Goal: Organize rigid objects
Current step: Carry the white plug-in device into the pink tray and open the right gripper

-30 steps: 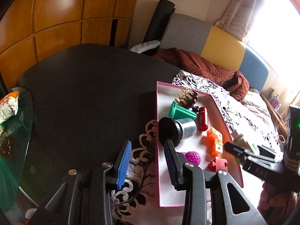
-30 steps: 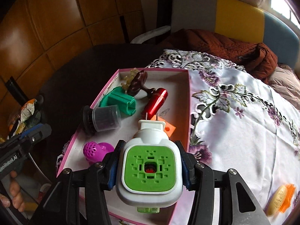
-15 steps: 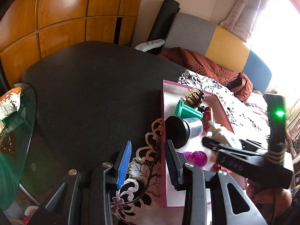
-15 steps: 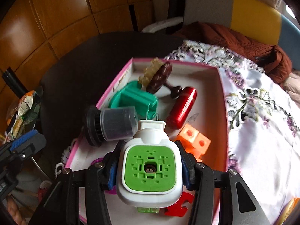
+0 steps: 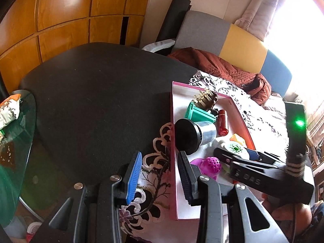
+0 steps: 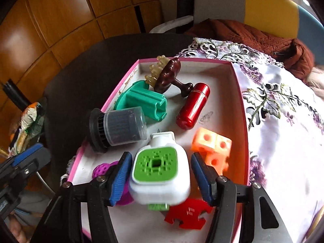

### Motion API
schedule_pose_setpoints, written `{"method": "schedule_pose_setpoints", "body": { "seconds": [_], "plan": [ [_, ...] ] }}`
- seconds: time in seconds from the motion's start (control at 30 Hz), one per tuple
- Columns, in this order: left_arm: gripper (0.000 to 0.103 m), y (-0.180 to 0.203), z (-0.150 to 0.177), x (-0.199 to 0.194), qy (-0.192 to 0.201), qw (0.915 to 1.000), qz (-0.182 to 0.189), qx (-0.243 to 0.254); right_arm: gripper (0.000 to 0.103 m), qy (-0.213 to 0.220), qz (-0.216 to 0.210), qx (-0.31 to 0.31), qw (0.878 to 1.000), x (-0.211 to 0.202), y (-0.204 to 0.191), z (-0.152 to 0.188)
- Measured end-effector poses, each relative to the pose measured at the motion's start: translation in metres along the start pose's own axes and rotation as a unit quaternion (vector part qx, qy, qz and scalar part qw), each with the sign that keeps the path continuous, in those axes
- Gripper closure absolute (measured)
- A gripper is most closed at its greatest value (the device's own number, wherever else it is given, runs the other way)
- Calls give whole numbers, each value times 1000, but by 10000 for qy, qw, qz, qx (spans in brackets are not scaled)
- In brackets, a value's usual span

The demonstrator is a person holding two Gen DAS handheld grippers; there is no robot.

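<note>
A white plug-in device with a green face (image 6: pixel 158 174) sits low in the pink box (image 6: pixel 244 121), between the blue pads of my right gripper (image 6: pixel 161 159). The jaws are opening, and a gap shows on each side of the device. In the left wrist view the device (image 5: pixel 235 148) and right gripper (image 5: pixel 236 151) are over the box's near half. My left gripper (image 5: pixel 160 156) is open and empty above the box's left wall (image 5: pixel 172 141). The box also holds a teal piece (image 6: pixel 141 101), a black-capped grey cylinder (image 6: pixel 121 127), a red cylinder (image 6: pixel 193 105) and orange cubes (image 6: pixel 214 147).
A brown brush (image 6: pixel 168 75), a purple ball (image 6: pixel 103 169) and a red puzzle piece (image 6: pixel 186 212) also lie in the box. The box rests on a floral cloth (image 6: pixel 283 121) beside a black table (image 5: pixel 91 91). A glass side table (image 5: pixel 16 141) carries a snack packet (image 5: pixel 9 109).
My right gripper came in over the box and sank with the plug-in device, and its pads have now spread off the device. The left gripper stayed where it was.
</note>
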State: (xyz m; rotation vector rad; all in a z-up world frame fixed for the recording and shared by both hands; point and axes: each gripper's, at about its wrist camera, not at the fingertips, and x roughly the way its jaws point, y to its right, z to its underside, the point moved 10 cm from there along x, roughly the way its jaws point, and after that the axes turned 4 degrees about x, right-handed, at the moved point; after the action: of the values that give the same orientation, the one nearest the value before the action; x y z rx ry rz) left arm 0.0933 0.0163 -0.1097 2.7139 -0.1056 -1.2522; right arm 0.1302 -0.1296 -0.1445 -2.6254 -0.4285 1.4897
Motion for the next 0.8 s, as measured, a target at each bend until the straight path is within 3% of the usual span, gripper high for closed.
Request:
{"method": "schedule_pose_setpoints", "body": {
  "seconds": [0.2,0.23,0.27,0.53,0.8],
  "plan": [
    [67,3,0,-1,10,10000,26,16,41,169,-181,130,9996,-21,0,9],
    [67,3,0,-1,7,10000,34,31,49,175,-170,98,9997,-23,-1,10],
    [67,4,0,-1,8,10000,37,46,50,200,-57,9,9998,-24,-1,12],
    [67,8,1,0,-21,9999,55,121,50,326,199,-238,9990,-13,-5,-3],
    [67,13,2,1,-46,9997,41,221,46,247,14,-12,9997,-14,1,-2]
  ]
}}
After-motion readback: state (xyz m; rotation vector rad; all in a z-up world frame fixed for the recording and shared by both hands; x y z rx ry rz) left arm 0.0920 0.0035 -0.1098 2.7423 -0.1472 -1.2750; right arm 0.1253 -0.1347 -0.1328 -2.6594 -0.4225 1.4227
